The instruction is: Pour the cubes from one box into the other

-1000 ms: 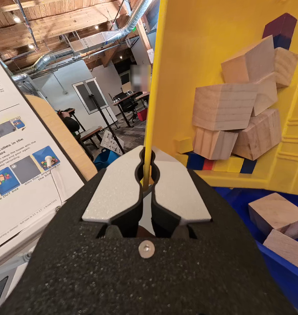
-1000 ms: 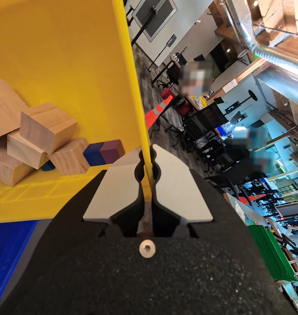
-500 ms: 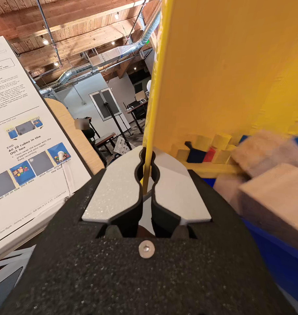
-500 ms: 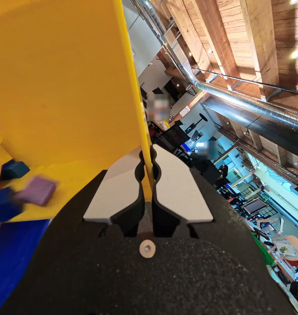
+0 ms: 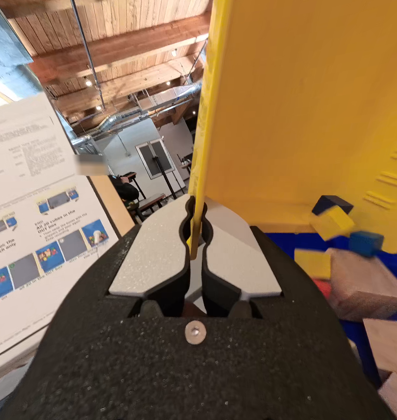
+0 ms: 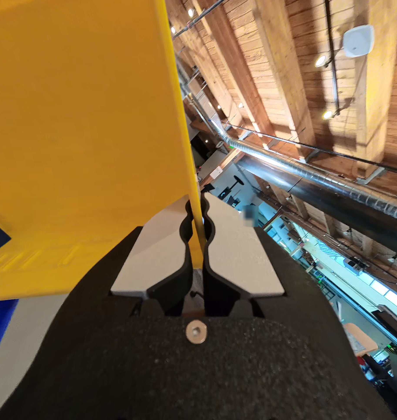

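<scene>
Both the left gripper [image 5: 195, 227] and right gripper [image 6: 197, 229] pinch thin side walls of the tipped yellow box [image 5: 306, 113], stiff and light, spilling cubes [image 5: 331, 223] into the blue box [image 5: 283, 241].

The left gripper [image 5: 196, 229] is clamped on the side wall of the yellow box [image 5: 295, 113], which is tipped up steeply. Small yellow [image 5: 331, 223] and blue cubes [image 5: 365, 245], blurred, are at its lower lip, above the blue box [image 5: 283, 241] holding large wooden cubes [image 5: 363, 293]. A printed sheet [image 5: 34, 204] stands at left.
</scene>
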`<state>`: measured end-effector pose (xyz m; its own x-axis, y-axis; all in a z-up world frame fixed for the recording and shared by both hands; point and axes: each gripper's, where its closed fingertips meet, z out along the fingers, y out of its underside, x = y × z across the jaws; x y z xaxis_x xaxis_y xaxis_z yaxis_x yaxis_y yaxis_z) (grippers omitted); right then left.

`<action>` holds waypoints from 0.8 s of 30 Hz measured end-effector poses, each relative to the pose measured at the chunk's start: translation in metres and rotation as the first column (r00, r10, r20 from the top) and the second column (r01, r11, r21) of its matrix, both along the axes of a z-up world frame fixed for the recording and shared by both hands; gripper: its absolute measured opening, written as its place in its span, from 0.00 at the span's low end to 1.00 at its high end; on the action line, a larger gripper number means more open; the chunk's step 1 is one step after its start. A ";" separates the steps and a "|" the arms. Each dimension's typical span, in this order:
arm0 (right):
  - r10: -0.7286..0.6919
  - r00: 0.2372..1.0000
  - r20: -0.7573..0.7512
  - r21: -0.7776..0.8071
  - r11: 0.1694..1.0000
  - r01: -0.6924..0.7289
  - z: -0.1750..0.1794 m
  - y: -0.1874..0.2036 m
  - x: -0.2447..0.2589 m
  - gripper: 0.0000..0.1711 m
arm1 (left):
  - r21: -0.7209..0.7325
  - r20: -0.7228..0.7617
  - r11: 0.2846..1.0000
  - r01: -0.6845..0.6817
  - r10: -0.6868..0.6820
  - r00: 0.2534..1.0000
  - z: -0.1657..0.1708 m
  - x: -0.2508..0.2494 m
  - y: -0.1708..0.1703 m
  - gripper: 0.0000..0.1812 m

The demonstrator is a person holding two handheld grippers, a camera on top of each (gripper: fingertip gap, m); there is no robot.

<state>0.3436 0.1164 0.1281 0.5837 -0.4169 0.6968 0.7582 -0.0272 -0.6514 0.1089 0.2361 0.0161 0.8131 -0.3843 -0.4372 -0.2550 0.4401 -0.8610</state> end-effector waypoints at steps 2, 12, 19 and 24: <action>-0.002 1.000 0.006 0.035 0.999 0.002 0.015 -0.005 0.002 0.02 | 0.021 0.020 1.000 0.002 -0.003 1.000 0.014 0.004 -0.002 0.02; 0.001 1.000 0.030 0.076 0.997 -0.004 0.052 -0.010 -0.002 0.03 | 0.024 0.072 1.000 -0.008 0.006 0.997 0.048 0.005 -0.001 0.02; 0.110 0.993 -0.043 -0.134 0.984 -0.115 0.086 0.000 -0.071 0.03 | -0.086 0.008 0.993 -0.076 0.077 0.997 0.072 -0.077 -0.035 0.02; 0.215 0.975 -0.059 -0.472 0.854 -0.218 0.080 0.050 -0.201 0.02 | -0.358 -0.109 0.913 -0.198 0.169 0.980 0.060 -0.217 -0.059 0.02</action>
<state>0.1426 0.1663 0.2077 0.6240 0.0994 0.7750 0.7782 -0.1681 -0.6051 -0.1079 0.1768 0.0761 0.8554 -0.3756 -0.3566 -0.3701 0.0385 -0.9282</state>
